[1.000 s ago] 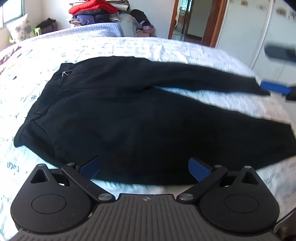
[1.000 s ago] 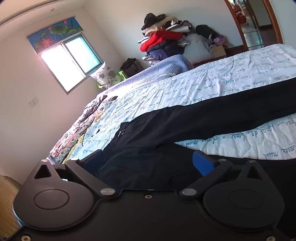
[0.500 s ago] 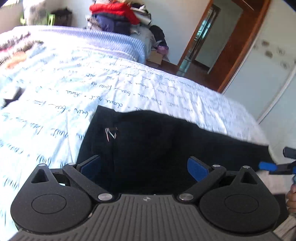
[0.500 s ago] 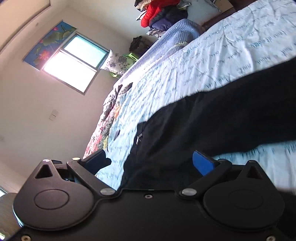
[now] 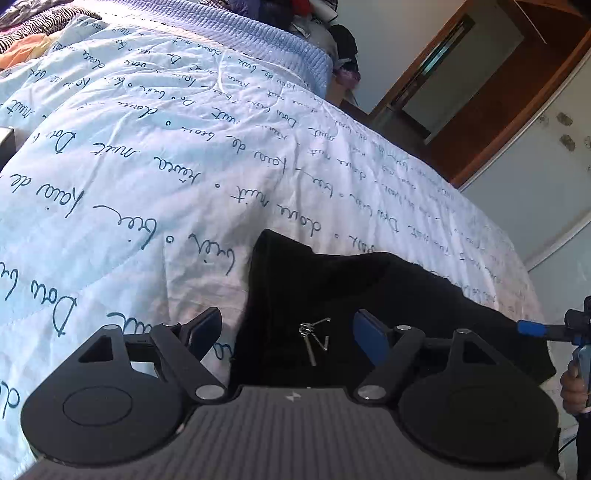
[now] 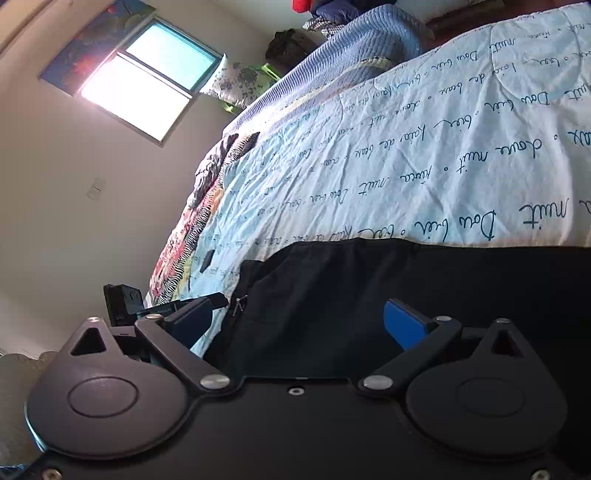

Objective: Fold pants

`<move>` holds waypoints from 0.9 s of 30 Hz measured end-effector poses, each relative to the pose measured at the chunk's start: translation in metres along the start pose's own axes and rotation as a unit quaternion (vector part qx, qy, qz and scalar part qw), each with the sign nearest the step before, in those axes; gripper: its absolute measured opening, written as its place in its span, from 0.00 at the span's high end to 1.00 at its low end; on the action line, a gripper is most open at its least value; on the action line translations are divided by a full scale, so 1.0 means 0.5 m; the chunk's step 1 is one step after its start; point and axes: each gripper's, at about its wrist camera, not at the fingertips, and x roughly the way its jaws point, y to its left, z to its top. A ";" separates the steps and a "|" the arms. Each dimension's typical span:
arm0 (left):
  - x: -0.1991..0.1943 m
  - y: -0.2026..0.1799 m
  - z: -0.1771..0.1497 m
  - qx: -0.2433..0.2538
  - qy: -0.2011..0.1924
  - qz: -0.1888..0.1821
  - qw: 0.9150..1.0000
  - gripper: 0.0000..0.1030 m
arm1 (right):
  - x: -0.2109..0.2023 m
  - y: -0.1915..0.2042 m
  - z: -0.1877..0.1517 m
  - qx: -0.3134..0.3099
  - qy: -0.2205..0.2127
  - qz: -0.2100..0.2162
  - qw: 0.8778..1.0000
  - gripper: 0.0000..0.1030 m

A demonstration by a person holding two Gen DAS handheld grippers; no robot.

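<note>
The black pants (image 5: 369,314) lie flat on the script-printed quilt (image 5: 147,166), their waist end with a small metal clasp (image 5: 314,338) right in front of the left gripper (image 5: 286,332). Its jaws have just been closing in but stand apart, fabric between them, not pinched. The right gripper (image 6: 306,321) hangs over the same end, jaws wide, holding nothing.

Home bedroom. Bed (image 5: 155,155) under pale quilt printed with handwriting. Floral pillow (image 6: 232,83) by window (image 6: 147,77). Pile of clothes (image 5: 317,11) at far end. Wooden door frame (image 5: 491,122), white wardrobe (image 5: 546,173).
</note>
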 end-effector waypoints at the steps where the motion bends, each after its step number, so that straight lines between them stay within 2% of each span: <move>1: 0.007 0.009 0.002 -0.001 0.003 0.000 1.000 0.22 | 0.012 -0.007 0.007 -0.002 0.008 -0.001 1.000 0.01; 4: 0.019 0.034 0.002 -0.022 0.008 -0.025 0.999 0.22 | 0.049 -0.027 0.028 -0.009 0.031 -0.009 0.999 0.01; 7: 0.022 0.036 -0.002 -0.038 0.011 -0.069 0.997 0.22 | 0.073 -0.043 0.057 -0.011 0.041 -0.007 0.999 0.01; 9: 0.022 0.023 -0.004 -0.034 0.016 -0.102 0.994 0.22 | 0.080 -0.050 0.077 -0.018 0.044 -0.002 0.999 0.01; 10: 0.023 0.012 -0.005 -0.024 0.015 -0.106 0.994 0.22 | 0.084 -0.051 0.087 -0.024 0.046 -0.002 0.999 0.01; 13: 0.033 -0.004 -0.006 0.004 0.018 -0.089 0.996 0.30 | 0.103 -0.059 0.116 -0.038 0.057 -0.003 0.998 0.01; 15: 0.040 0.001 -0.004 0.007 0.018 -0.077 0.997 0.49 | 0.122 -0.066 0.132 -0.049 0.071 -0.013 0.996 0.01; 17: 0.044 0.016 0.002 0.000 0.018 -0.072 0.997 0.59 | 0.144 -0.073 0.143 -0.061 0.091 -0.026 0.994 0.02; 19: 0.047 0.020 0.006 0.007 0.021 -0.068 0.997 0.62 | 0.163 -0.080 0.144 -0.079 0.115 -0.039 0.990 0.09; 21: 0.046 0.015 0.007 0.024 0.023 -0.063 0.997 0.76 | 0.178 -0.083 0.141 -0.097 0.131 -0.050 0.985 0.27; 23: 0.045 0.008 0.010 0.032 0.028 -0.068 0.997 0.79 | 0.187 -0.088 0.139 -0.113 0.135 -0.054 0.983 0.34; 27: 0.044 0.005 0.016 0.035 0.034 -0.070 0.996 0.79 | 0.212 -0.085 0.145 -0.133 0.152 -0.059 0.978 0.37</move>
